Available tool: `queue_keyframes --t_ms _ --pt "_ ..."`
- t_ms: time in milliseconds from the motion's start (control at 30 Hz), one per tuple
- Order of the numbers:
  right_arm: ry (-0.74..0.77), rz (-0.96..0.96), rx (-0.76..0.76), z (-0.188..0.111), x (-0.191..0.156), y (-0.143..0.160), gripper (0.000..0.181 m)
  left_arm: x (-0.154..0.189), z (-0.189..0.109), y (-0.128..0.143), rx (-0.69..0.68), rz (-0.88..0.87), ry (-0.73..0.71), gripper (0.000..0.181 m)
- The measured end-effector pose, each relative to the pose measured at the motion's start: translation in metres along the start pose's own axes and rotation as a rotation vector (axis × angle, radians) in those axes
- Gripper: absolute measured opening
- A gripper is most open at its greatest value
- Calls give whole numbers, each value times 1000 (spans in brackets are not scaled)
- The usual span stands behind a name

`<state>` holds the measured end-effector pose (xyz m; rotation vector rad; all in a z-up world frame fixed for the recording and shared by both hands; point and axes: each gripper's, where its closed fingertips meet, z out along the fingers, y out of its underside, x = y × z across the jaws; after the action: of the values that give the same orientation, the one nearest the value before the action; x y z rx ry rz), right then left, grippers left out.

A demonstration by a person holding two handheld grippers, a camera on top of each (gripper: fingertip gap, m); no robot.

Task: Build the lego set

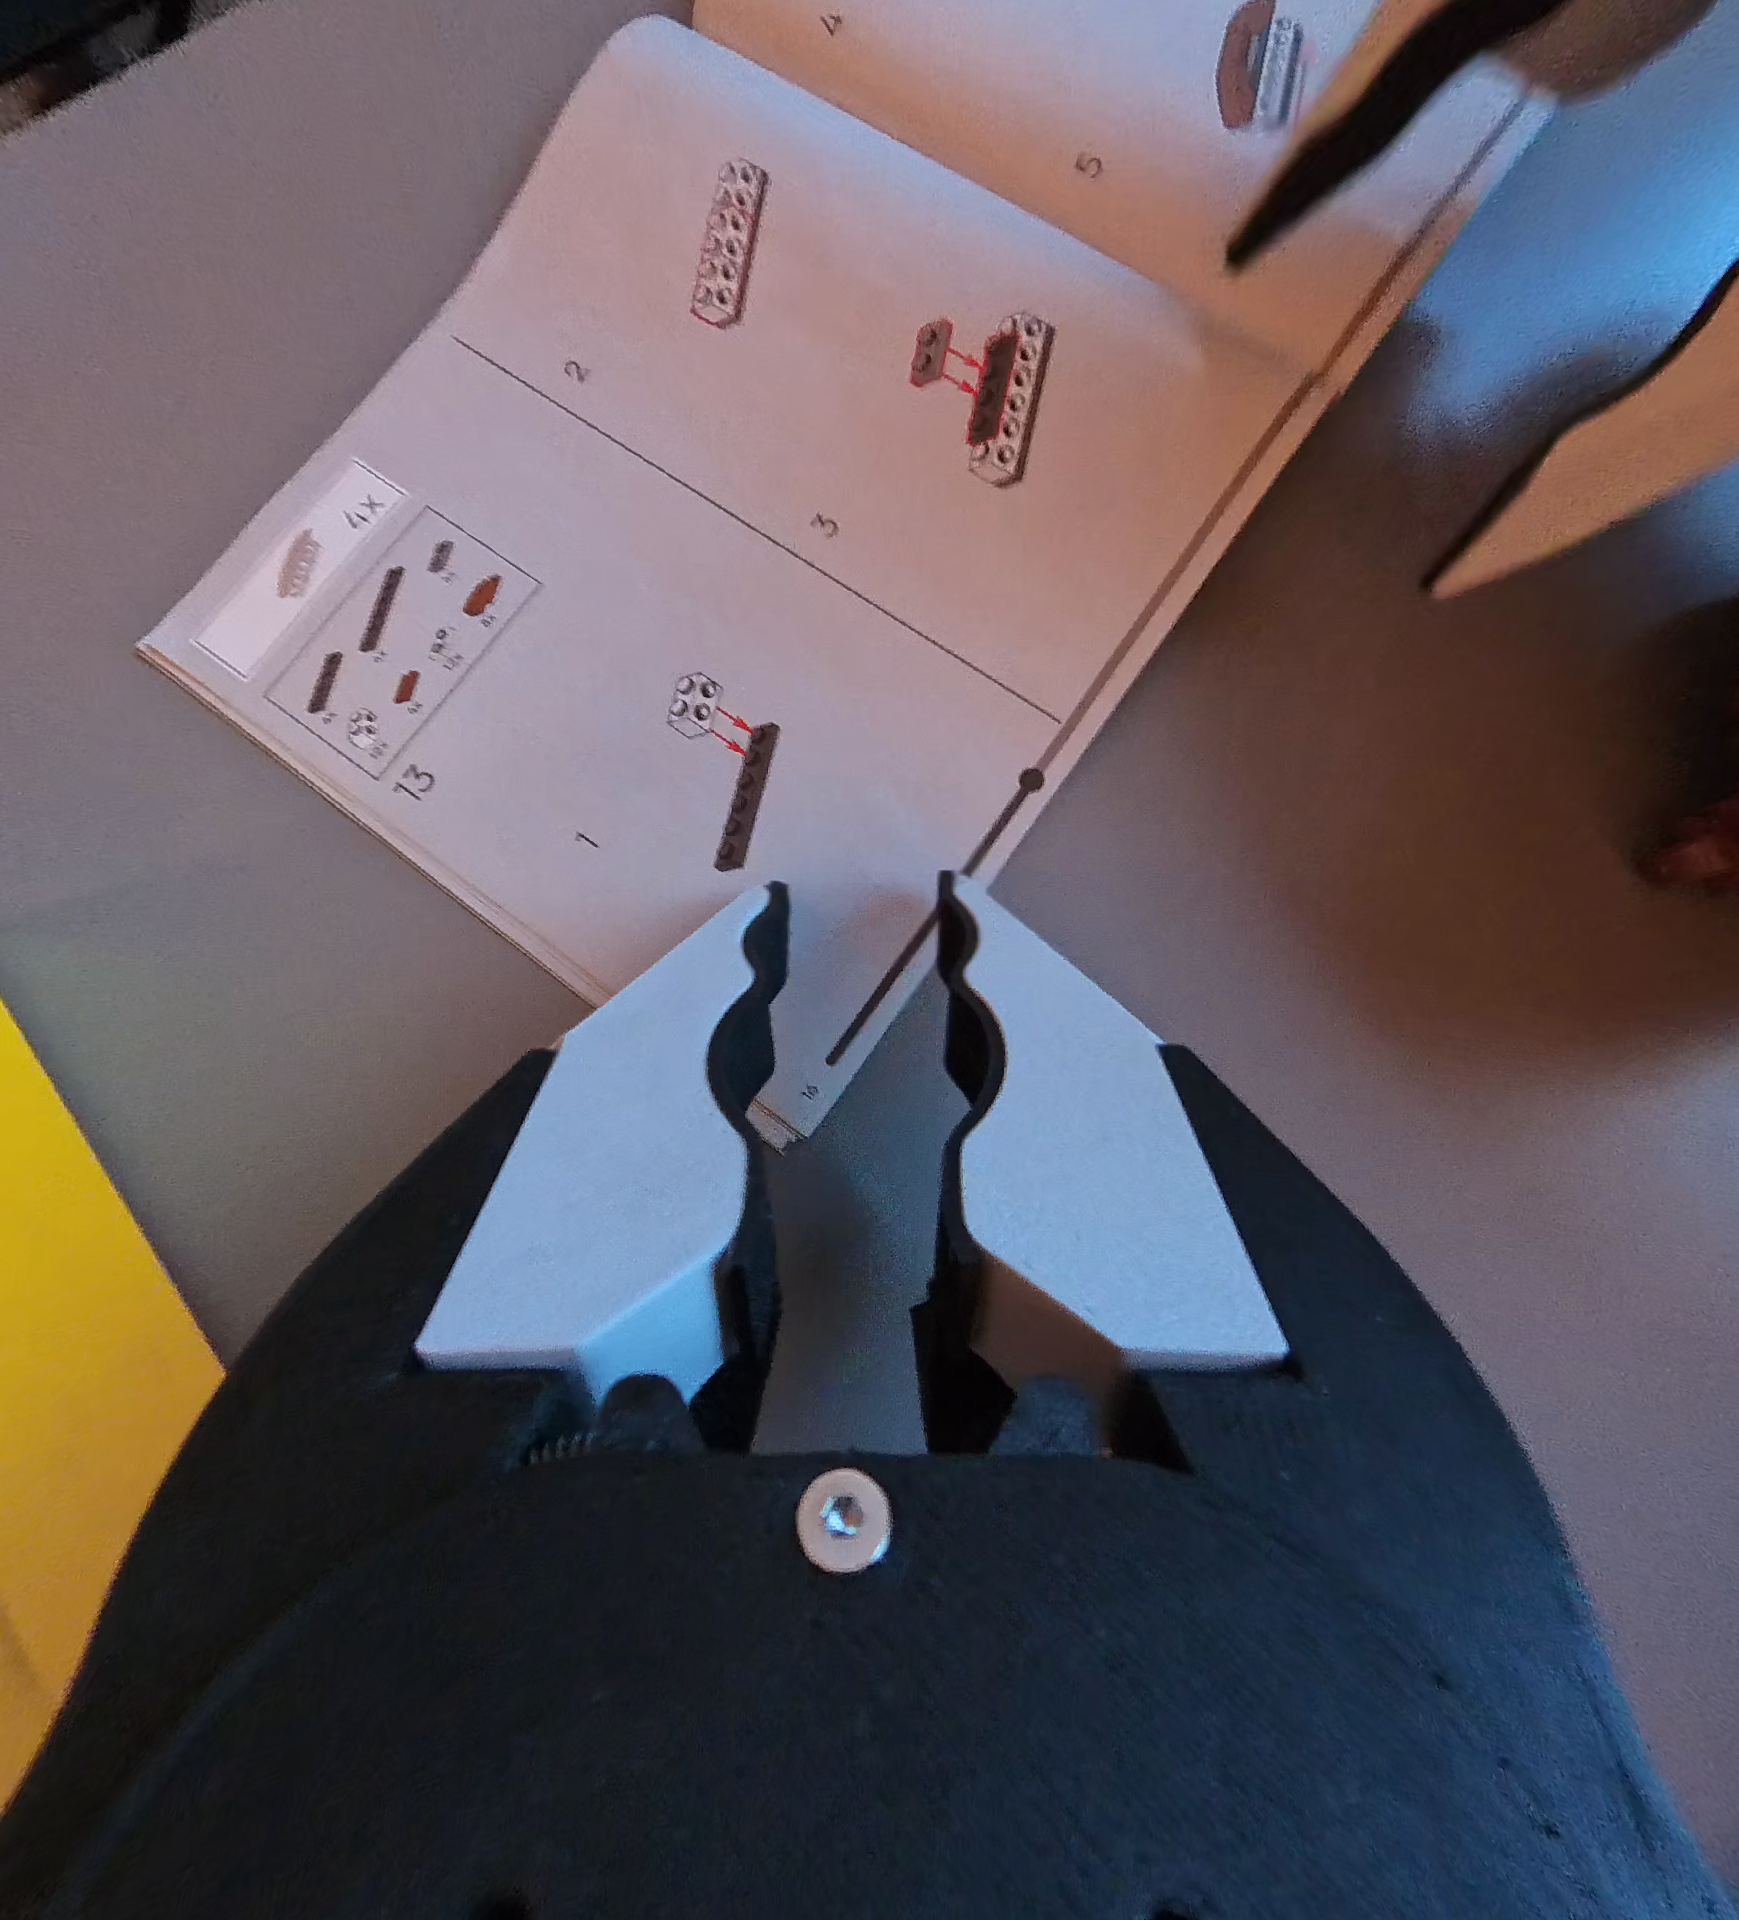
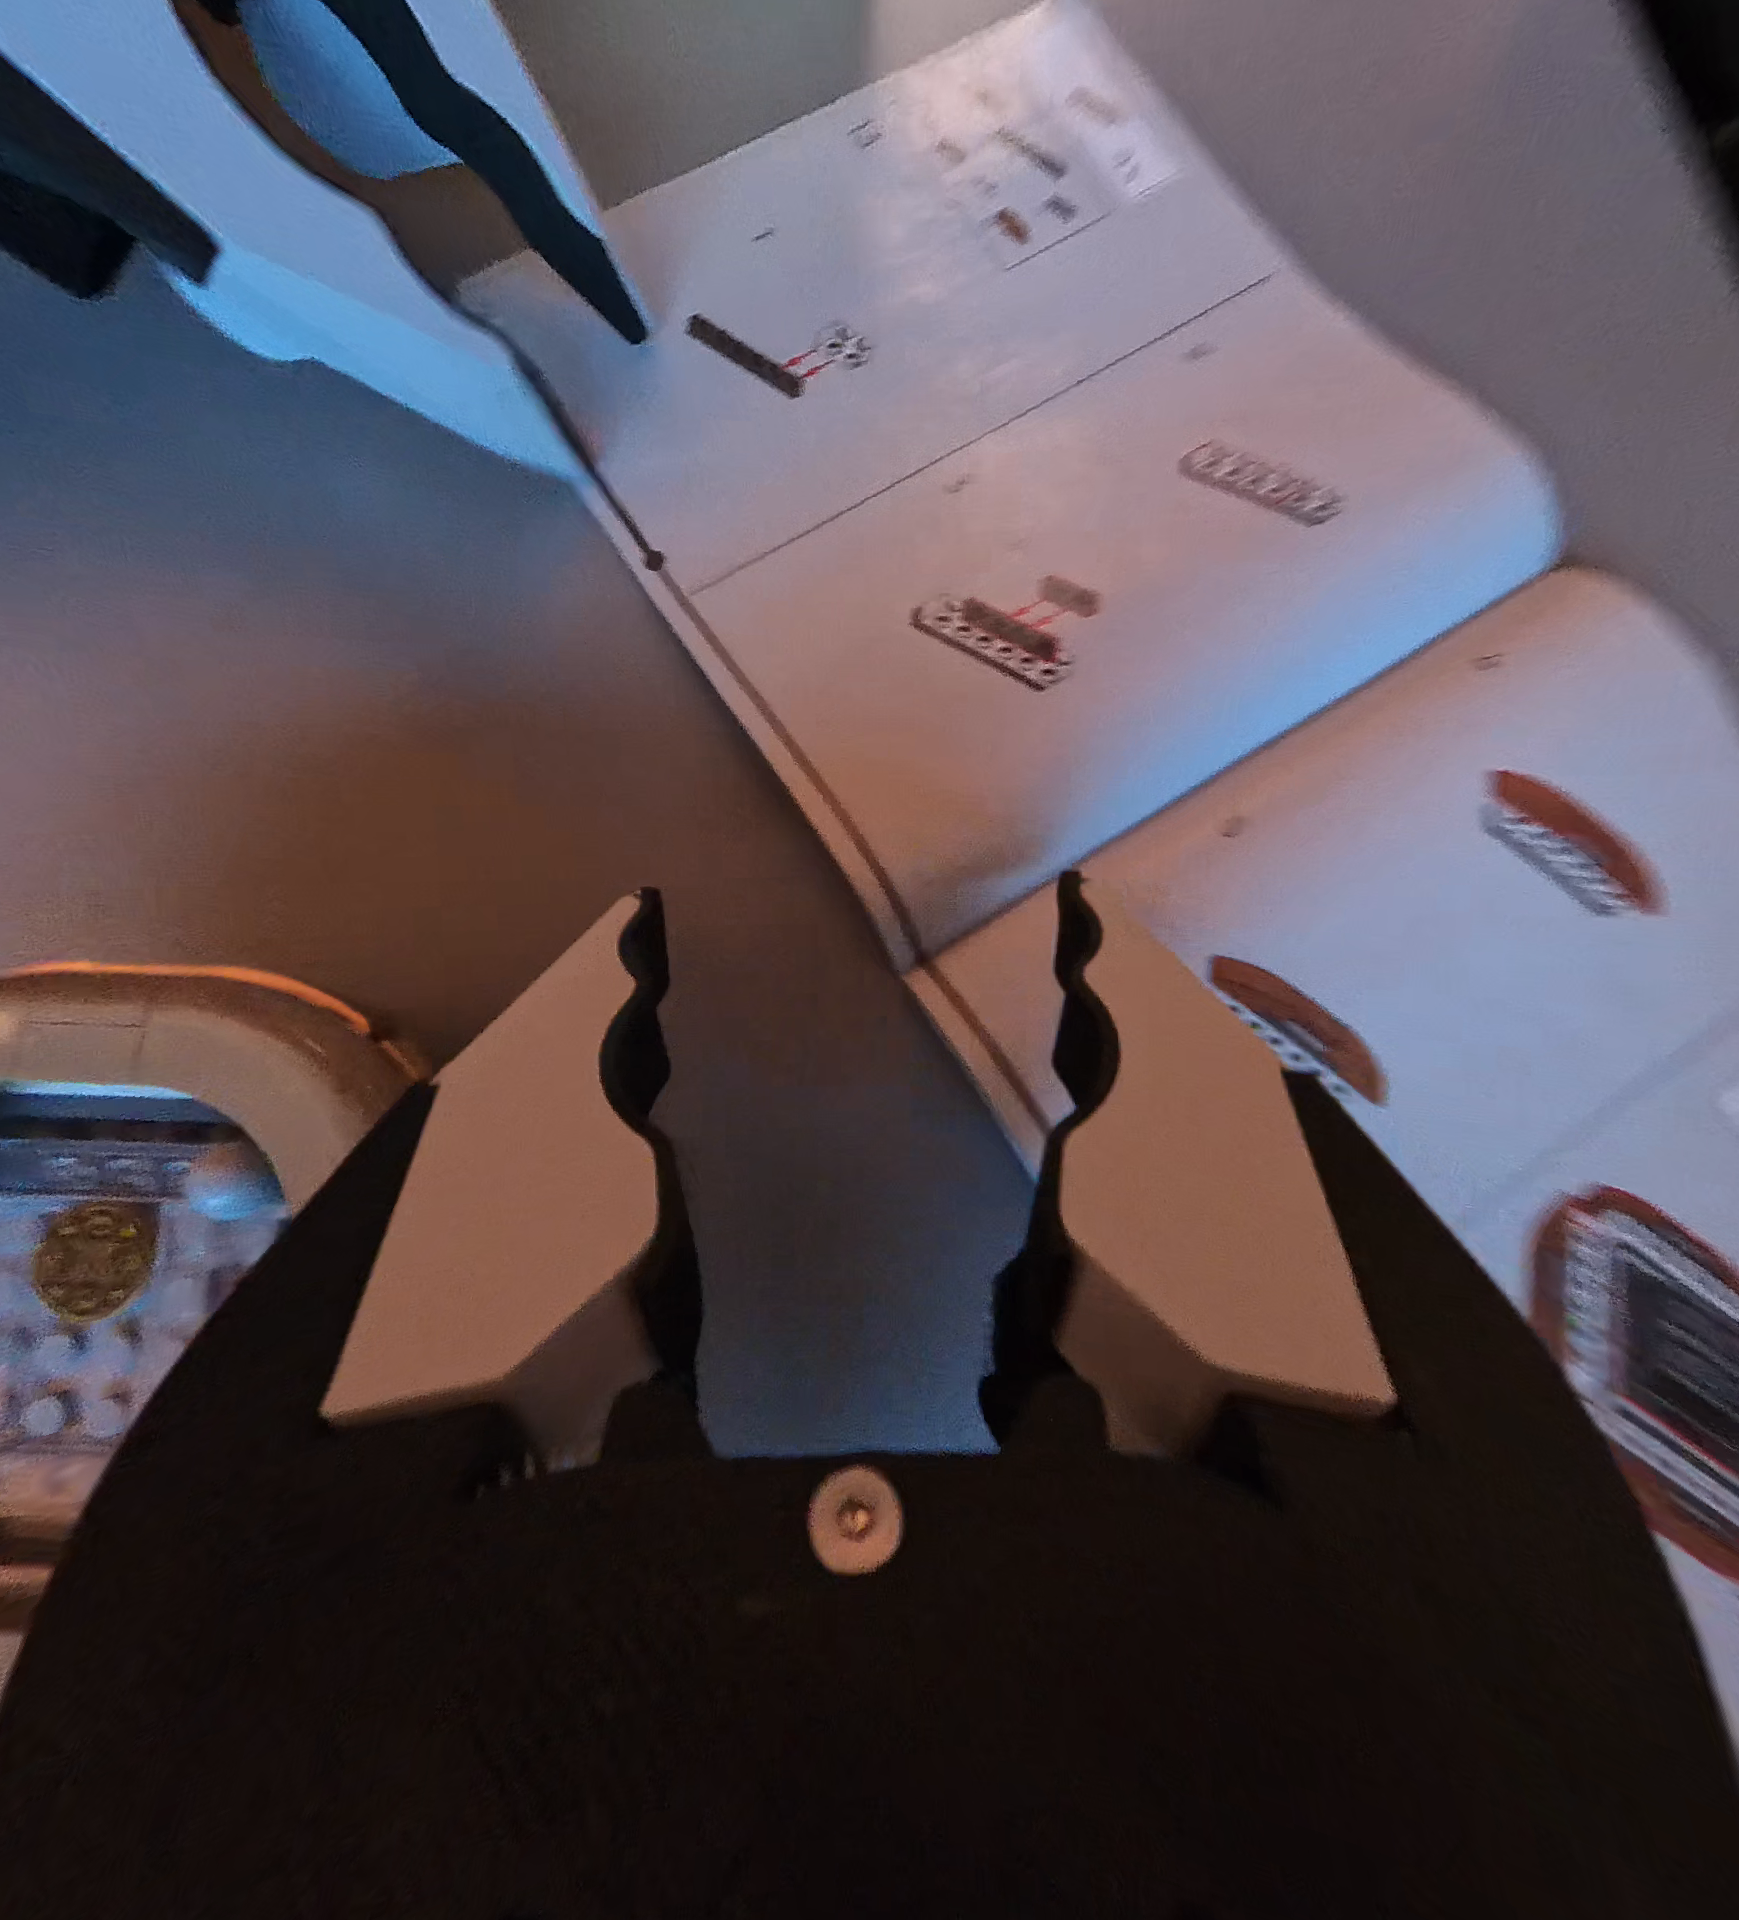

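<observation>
The lego instruction booklet [image 1: 740,499] lies open and flat on the grey surface [image 1: 169,364], pages showing brick drawings. The left claw [image 1: 860,894] hangs spread and empty over the booklet's near corner. The right claw [image 2: 860,888], also spread and empty, hovers over the booklet's near edge. A yellow box [image 1: 13,1299] sits at the near left. A round, partly built model [image 2: 96,1195] stands to the right of the booklet.

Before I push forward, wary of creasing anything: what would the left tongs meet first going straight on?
Probably the open white paper instruction booklet lying on the grey table; the open, empty left tongs point at its near corner, though depth is unclear.
</observation>
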<state>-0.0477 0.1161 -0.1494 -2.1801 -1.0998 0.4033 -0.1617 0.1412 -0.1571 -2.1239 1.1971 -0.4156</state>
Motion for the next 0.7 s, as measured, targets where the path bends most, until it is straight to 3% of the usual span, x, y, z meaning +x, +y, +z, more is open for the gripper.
queue_keyframes --t_ms 67,133,233,333,467,700 --pt "-85 63 -13 3 -5 -1 74 -9 -6 -12 70 -61 -36 0" --pt "-108 102 14 1 -2 -7 71 -19 -10 -18 111 -120 -65 0" --pt "-67 85 45 -2 9 -13 71 -34 -8 -5 42 -134 -132 9" --pt "-54 46 1 2 10 -9 75 -32 1 6 -19 -146 -104 18" --pt "-50 13 -49 12 7 -5 81 -37 2 6 -10 -116 -146 5" --pt "-40 10 -53 18 5 -8 81 -34 4 4 -36 61 -227 0"
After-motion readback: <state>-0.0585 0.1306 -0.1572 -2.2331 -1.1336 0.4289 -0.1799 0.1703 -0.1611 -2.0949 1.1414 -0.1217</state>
